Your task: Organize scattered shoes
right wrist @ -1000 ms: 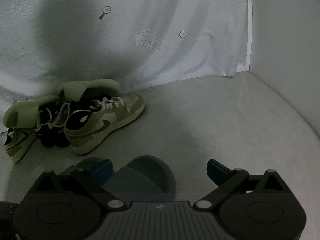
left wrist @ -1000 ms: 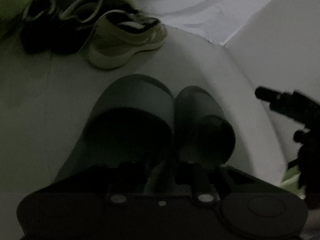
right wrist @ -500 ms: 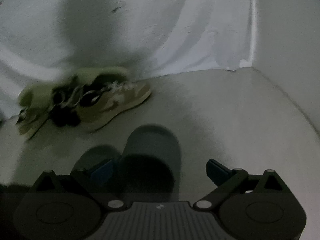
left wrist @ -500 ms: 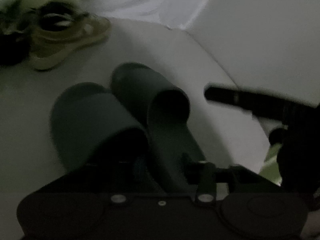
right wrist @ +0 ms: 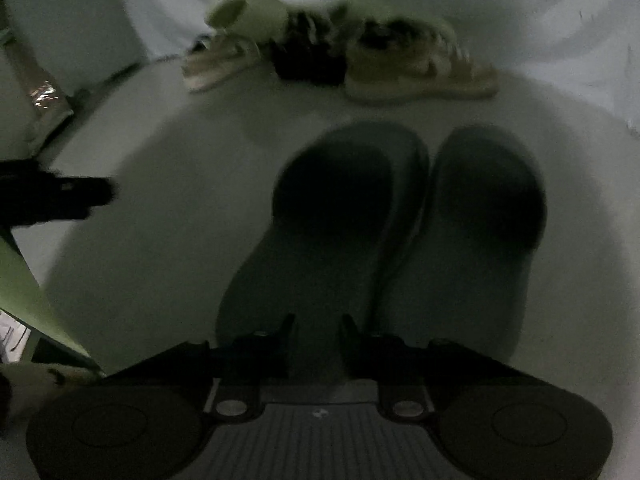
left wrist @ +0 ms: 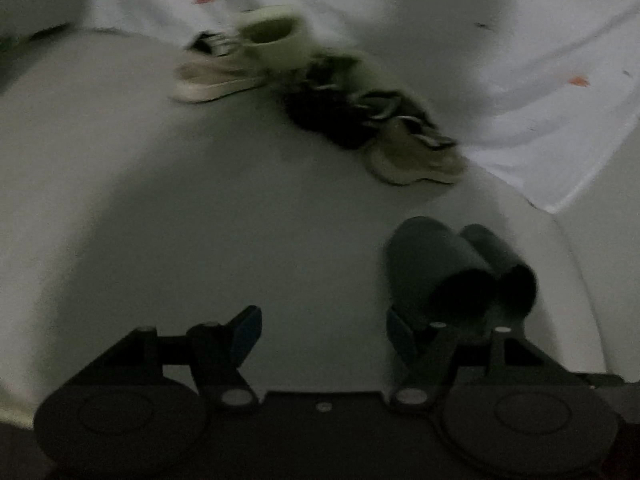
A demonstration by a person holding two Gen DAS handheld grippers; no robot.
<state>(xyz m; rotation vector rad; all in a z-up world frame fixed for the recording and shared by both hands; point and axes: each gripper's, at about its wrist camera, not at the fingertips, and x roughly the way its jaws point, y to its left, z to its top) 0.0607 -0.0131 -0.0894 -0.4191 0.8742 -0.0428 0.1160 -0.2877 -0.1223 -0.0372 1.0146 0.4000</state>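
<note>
Two dark slippers [right wrist: 384, 232] lie side by side, touching along their inner edges, directly ahead of the right claw [right wrist: 316, 332], toes pointing away from it. The right claw's fingers stand close together with a narrow gap, at the heel of the left-hand slipper; the dim, blurred view does not show whether they pinch the heel edge or just hover over it. The left claw [left wrist: 320, 328] has its fingers wide apart and holds nothing; the same slippers [left wrist: 460, 268] sit just ahead and to the right of its right finger. Farther ahead of both claws, against a draped white sheet [left wrist: 520, 60], a jumble of tan sneakers [right wrist: 420, 68], a pale green slipper [right wrist: 248, 12] and something dark [right wrist: 308, 64] overlap one another. Judging from this, the main risk is that the neat pair gets knocked askew: if the right claw pulls back while catching the heel, it could drag one slipper away from its mate. Reaching the heap, a claw could snag loose laces or lift two overlapping shoes at once. Low light and blur make a misjudged grasp more likely.
</note>
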